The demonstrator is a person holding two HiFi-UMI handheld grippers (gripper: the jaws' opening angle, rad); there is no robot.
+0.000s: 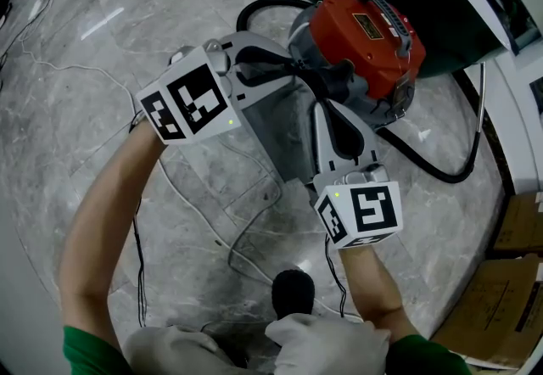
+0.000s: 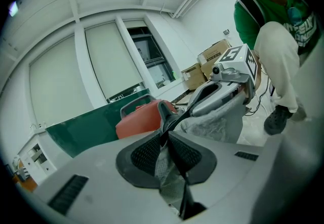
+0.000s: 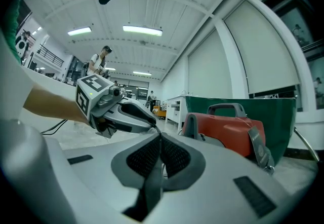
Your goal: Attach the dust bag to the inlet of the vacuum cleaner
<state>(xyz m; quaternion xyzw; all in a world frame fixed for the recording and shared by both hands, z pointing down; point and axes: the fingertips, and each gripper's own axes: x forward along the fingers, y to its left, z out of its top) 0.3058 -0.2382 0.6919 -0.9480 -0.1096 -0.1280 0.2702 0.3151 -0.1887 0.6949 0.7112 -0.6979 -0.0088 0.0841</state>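
Left tongs point(image 2: 166, 139) and right tongs point(image 3: 159, 143) both pinching the grey dust bag point(image 1: 290, 129), held against the red vacuum cleaner point(image 1: 366, 32): uneven pulling could slip fabric free before it seats.

Green sleeves point(image 1: 85, 358), white trousers point(image 1: 327, 346), black shoe point(image 1: 293, 292), black-and-white marker cubes point(image 1: 188, 102)

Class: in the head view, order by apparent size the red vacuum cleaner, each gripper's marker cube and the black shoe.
Red vacuum cleaner
Left gripper's black-and-white marker cube
Right gripper's marker cube (difference perhaps only nearness)
Black shoe
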